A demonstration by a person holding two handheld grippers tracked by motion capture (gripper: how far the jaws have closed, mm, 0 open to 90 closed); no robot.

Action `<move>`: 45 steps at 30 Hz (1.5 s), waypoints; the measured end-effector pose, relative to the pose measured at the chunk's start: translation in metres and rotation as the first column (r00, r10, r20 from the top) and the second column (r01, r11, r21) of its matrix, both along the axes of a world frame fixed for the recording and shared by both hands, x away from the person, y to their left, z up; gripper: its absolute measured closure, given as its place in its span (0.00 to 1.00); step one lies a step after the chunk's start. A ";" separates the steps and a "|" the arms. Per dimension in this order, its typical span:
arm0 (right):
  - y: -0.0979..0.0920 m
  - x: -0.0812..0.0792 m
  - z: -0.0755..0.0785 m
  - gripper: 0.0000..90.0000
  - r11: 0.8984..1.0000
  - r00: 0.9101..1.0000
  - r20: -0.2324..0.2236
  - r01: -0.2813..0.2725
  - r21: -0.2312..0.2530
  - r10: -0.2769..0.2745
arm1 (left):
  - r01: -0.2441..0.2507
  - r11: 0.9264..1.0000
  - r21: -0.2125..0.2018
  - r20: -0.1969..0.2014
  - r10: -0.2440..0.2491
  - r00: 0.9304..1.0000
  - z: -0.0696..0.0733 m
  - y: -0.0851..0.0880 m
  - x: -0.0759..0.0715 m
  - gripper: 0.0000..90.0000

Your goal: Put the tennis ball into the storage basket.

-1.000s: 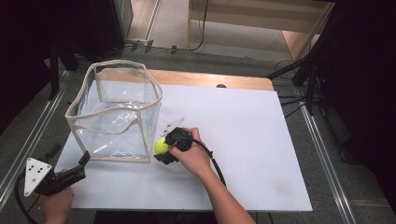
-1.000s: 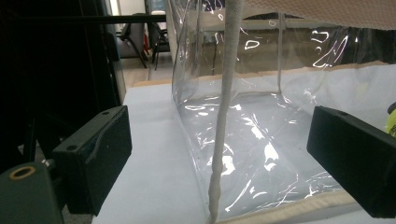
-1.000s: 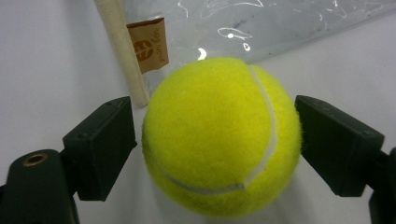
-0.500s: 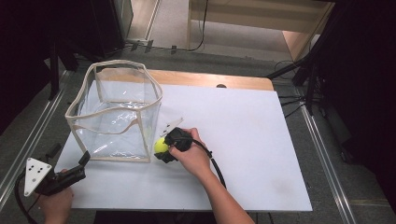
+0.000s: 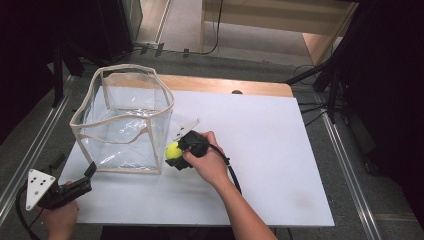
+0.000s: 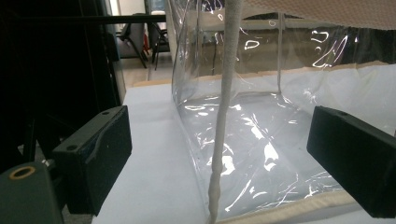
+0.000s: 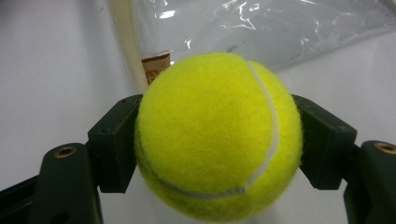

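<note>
Yellow felt tennis ball (image 7: 217,137): one, on the white table (image 5: 260,140) beside the bin.
Clear plastic, beige-trimmed bin (image 5: 122,120): one.
Right gripper (image 5: 176,154): one, pinching the ball.
Left gripper (image 5: 90,172): one, jaws spread.

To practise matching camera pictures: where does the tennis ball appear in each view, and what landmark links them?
High view: tennis ball left of centre, beside the clear bag.
Left gripper view: ball not in it.
Right gripper view: ball central, between the jaws.
Shared landmark: the bag's cream edging.

right tool (image 5: 176,156) | jaws closed onto tennis ball (image 5: 173,150) | now gripped
</note>
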State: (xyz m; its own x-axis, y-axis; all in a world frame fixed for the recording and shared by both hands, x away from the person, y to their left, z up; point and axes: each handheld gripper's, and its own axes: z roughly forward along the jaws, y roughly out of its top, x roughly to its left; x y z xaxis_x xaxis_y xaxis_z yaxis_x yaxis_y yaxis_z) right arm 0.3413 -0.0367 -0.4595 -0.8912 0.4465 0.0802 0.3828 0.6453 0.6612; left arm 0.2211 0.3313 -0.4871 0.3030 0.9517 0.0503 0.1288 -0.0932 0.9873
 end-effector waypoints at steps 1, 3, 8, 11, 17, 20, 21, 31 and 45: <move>0.000 0.000 0.000 0.27 1.000 1.000 0.000 0.000 0.000 0.000 | 0.000 1.000 0.000 0.000 0.000 1.000 0.000 0.000 0.000 0.08; 0.000 0.000 0.004 0.27 1.000 1.000 0.003 -0.006 0.003 0.006 | 0.000 1.000 0.000 0.000 0.000 1.000 0.000 0.000 0.000 0.08; -0.003 0.001 0.016 0.27 1.000 1.000 0.013 -0.006 0.008 0.006 | -0.001 1.000 0.000 -0.001 0.001 1.000 0.000 0.000 0.000 0.08; -0.004 0.001 0.019 0.27 1.000 1.000 0.011 -0.002 0.011 0.002 | 0.000 1.000 -0.001 0.000 0.000 1.000 0.000 0.000 0.000 0.08; -0.006 0.002 0.030 0.27 1.000 1.000 0.020 0.000 0.025 -0.001 | -0.001 1.000 -0.001 0.000 0.001 1.000 0.000 0.000 0.000 0.08; -0.008 0.005 0.037 0.27 1.000 1.000 0.017 -0.009 0.030 0.008 | -0.001 1.000 0.000 -0.001 0.001 1.000 0.000 0.000 0.000 0.08; -0.008 0.005 0.037 0.27 1.000 1.000 0.017 -0.009 0.030 0.008 | -0.001 1.000 0.000 0.000 0.001 1.000 0.000 0.000 0.000 0.08; -0.011 0.007 0.052 0.27 0.999 1.000 0.027 -0.002 0.036 0.001 | -0.001 1.000 0.000 0.000 0.001 1.000 0.000 0.000 0.000 0.08; -0.015 0.012 0.072 0.27 0.998 0.999 0.039 -0.019 0.057 0.017 | 0.000 1.000 0.000 0.000 0.000 1.000 0.000 0.000 0.000 0.08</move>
State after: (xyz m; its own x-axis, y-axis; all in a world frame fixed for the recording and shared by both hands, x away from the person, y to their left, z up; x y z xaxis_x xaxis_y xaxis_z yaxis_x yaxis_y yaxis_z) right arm 0.3533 -0.0515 -0.3874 -0.9019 0.4261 0.0705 0.3448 0.6121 0.7116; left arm 0.2213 0.3316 -0.4870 0.3028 0.9517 0.0506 0.1285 -0.0934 0.9873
